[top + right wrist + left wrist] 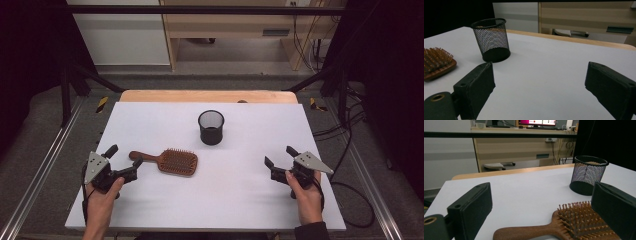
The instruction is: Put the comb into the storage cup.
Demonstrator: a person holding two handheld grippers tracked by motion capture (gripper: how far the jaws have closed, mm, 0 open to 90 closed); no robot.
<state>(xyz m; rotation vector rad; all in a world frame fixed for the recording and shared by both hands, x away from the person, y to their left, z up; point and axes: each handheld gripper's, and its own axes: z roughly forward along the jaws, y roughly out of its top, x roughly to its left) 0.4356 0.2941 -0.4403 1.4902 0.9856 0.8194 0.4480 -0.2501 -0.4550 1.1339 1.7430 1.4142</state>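
The wooden hairbrush (169,161) is seen lying bristles up on the white surface (240,195), left of centre, with a black mesh cup (211,127) standing upright beyond it. The left hand-held gripper (124,156) is held wide open around the end of the brush handle without pressing on it. The right hand-held gripper (280,156) is held open and empty, well apart from the brush.

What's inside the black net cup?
The black mesh cup looks empty: from above you see down to its dark bottom, and nothing sticks out over the rim. Something small and flat on the bottom could hide in the dark, though.
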